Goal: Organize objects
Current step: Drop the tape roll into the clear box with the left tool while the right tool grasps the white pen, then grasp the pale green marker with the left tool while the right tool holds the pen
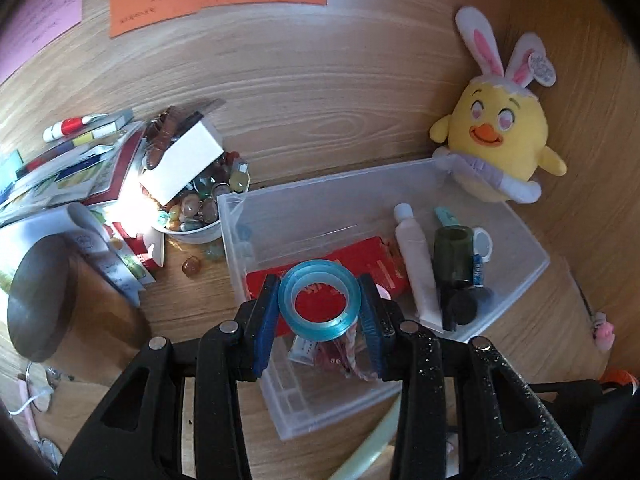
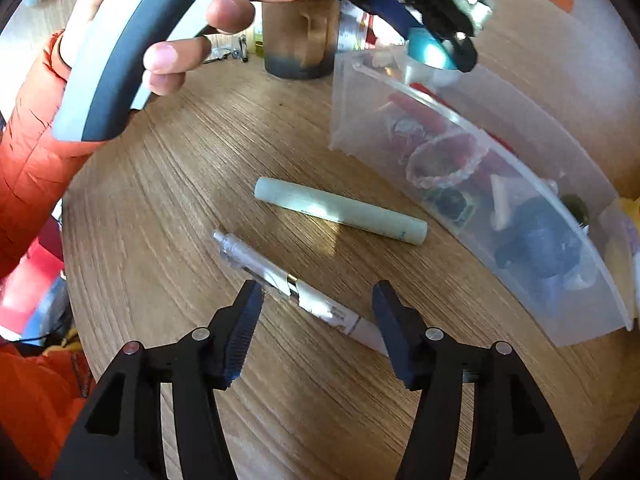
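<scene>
Right gripper, fingers spread and empty, hovers over a pen on the bench; a pale tube lies beyond. Left gripper pinches a tape roll above the clear bin. Bead bowl and plush chick flank the bin's far side.

Fingers clamp tape roll above clear bin.

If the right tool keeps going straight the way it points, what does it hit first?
Most likely the silver pen lying on the wooden table, which sits between the open fingers of the right tool. The pale green tube lies beyond. Depth is uncertain.
</scene>
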A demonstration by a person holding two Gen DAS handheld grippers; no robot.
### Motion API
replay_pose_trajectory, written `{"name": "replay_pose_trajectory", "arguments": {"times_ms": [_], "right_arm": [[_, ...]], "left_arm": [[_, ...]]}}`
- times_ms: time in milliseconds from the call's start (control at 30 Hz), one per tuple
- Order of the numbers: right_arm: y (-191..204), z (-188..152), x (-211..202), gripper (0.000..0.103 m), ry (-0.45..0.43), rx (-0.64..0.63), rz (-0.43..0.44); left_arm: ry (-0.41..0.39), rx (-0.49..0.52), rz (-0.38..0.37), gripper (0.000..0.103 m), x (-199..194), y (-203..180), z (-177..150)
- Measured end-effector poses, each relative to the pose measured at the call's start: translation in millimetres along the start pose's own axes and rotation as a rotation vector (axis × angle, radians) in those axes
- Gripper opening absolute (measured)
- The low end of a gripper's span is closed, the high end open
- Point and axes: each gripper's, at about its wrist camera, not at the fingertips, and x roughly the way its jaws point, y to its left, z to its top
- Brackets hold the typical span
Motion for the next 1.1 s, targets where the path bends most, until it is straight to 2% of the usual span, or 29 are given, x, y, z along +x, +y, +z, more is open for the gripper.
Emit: {"name": "replay_pose_trajectory", "arguments": {"times_ms": [100, 133, 200, 267, 400, 567, 800, 1000, 1033, 1100], "right_arm": [[-4.8, -0.2, 0.6, 0.053, 0.000, 0.019, 0.017], [-5.0, -1.2, -0.2, 0.048, -0.002, 0.019, 0.012], [-4.9, -2.9, -1.7, 0.041, -0.007, 0.023, 0.015], [-4.2, -4.8, -2.8, 0.033, -0.013, 0.037, 0.014], [2.2, -7.0, -4.7, 0.023, -0.017, 0.032, 0.011], [5.4, -16.2, -8.7, 0.013, -0.016, 0.004, 0.015], [8.8, -36.3, -19.0, 0.012, -0.026, 0.017, 0.006], [0.2, -59.4, -33.4, 0.012, -0.034, 0.086, -0.035], [-2.6, -63.6, -35.7, 0.011, -0.035, 0.101, -0.045], [-8.1, -73.4, -44.5, 0.011, -0.034, 0.126, -0.064]], "left_arm": [[-0.002, 0.027, 0.017, 0.040, -0.8, -7.3, -3.5], [-0.008, 0.041, 0.018, 0.042, -4.2, -10.8, -6.1], [-0.026, 0.057, 0.025, 0.055, -11.2, -15.6, -9.7], [-0.052, 0.074, 0.025, 0.059, -22.6, -19.9, -15.5], [-0.060, 0.095, -0.013, 0.059, -40.7, -24.4, -30.9], [-0.016, 0.131, -0.052, 0.059, -49.3, -27.8, -58.2], [0.069, 0.165, -0.059, 0.059, -33.6, -28.1, -87.3], [0.147, 0.128, -0.091, 0.059, -2.1, -19.0, -94.8], [0.157, 0.123, -0.096, 0.058, 2.0, -18.3, -95.1], [0.176, 0.110, -0.106, 0.050, 10.5, -17.4, -96.4]]}}
